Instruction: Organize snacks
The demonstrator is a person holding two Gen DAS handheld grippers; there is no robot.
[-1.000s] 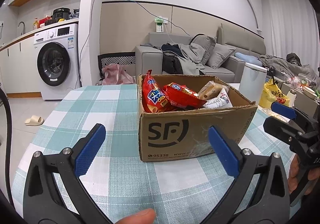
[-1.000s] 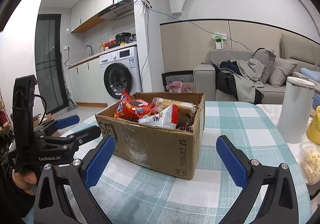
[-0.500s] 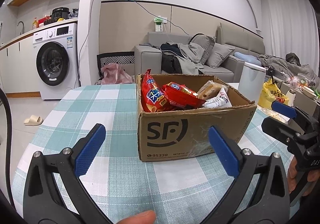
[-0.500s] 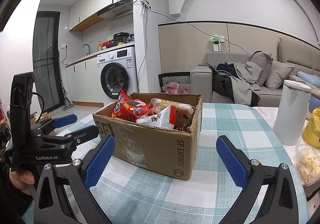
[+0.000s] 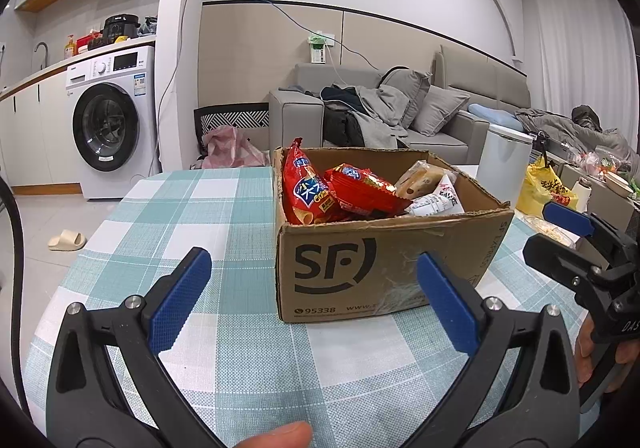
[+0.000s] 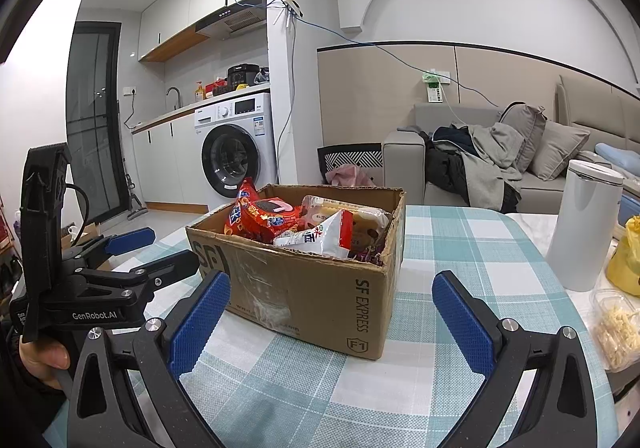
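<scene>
A brown cardboard box [image 5: 360, 268] marked SF stands on the checked tablecloth [image 5: 224, 215], filled with snack packets. Red chip bags [image 5: 308, 191] stick up at its left, pale wrapped packets [image 5: 432, 187] lie at its right. My left gripper [image 5: 314, 298] hovers open just before the box's front face, holding nothing. My right gripper [image 6: 330, 318] is open too, facing the box [image 6: 312, 288] at its right front corner, with nothing between the fingers. Each gripper shows in the other's view: the right one [image 5: 560, 236], the left one [image 6: 156, 252].
A white cylindrical container [image 6: 584, 224] stands on the table right of the box. A yellow bag [image 6: 628, 256] and a clear tub of food [image 6: 616, 328] sit near the right edge. Behind are a grey sofa [image 5: 400, 115] and a washing machine [image 5: 112, 119].
Both grippers have drifted slightly; the right one rose a little, so the box sits lower in its view. Both stay open and nothing was taken hold of.
</scene>
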